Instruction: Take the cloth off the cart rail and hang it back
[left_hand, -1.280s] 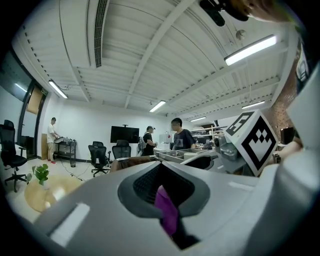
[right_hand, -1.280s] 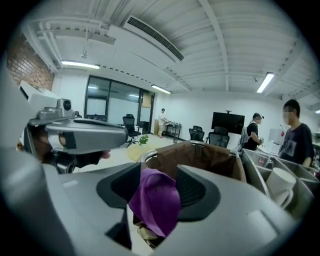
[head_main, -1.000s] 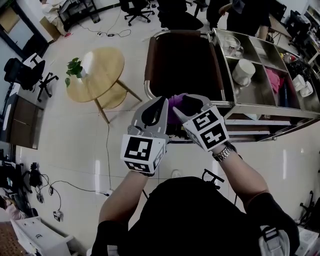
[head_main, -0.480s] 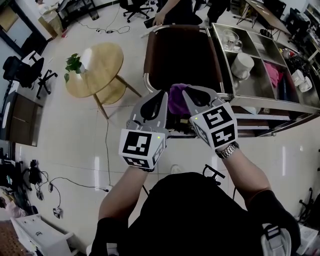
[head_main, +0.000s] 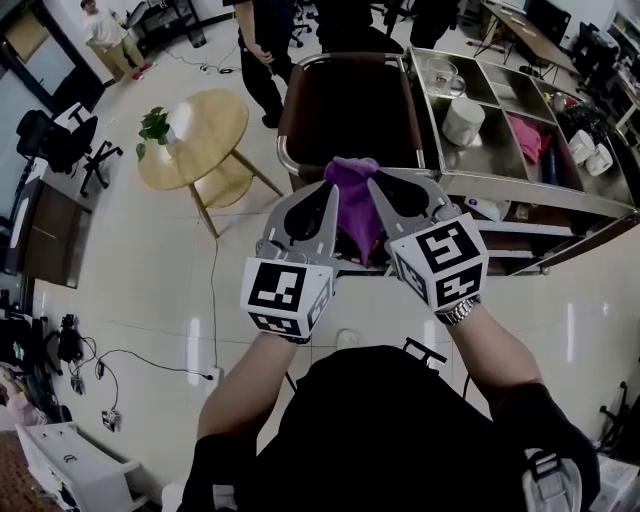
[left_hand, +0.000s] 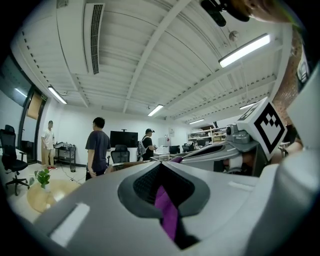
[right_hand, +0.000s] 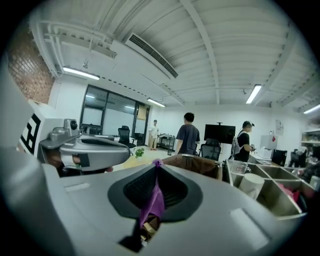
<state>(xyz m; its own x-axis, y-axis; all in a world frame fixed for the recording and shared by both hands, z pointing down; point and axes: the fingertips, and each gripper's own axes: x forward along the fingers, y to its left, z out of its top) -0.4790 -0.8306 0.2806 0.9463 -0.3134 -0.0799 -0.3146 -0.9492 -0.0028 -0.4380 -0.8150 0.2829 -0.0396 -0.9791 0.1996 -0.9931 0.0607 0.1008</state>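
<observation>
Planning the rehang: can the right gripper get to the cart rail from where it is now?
Probably yes. The right gripper, shut on the purple cloth, looks close over the cart rail, with nothing between them. The left gripper grips the same cloth, so both would have to move together.

The cloth (head_main: 352, 205) is plain bright purple, while the left gripper (head_main: 322, 200) and right gripper (head_main: 378, 188) are pale grey, black on their inner faces, and carry black-and-white square markers. The cart (head_main: 520, 190) is bare silver metal, with a dark brown bag (head_main: 350, 110), a pink item (head_main: 527, 140) and a white cylinder (head_main: 463, 120). The round table (head_main: 195, 140) is light wood, the plant (head_main: 153, 127) green and the floor (head_main: 120, 280) glossy off-white.
</observation>
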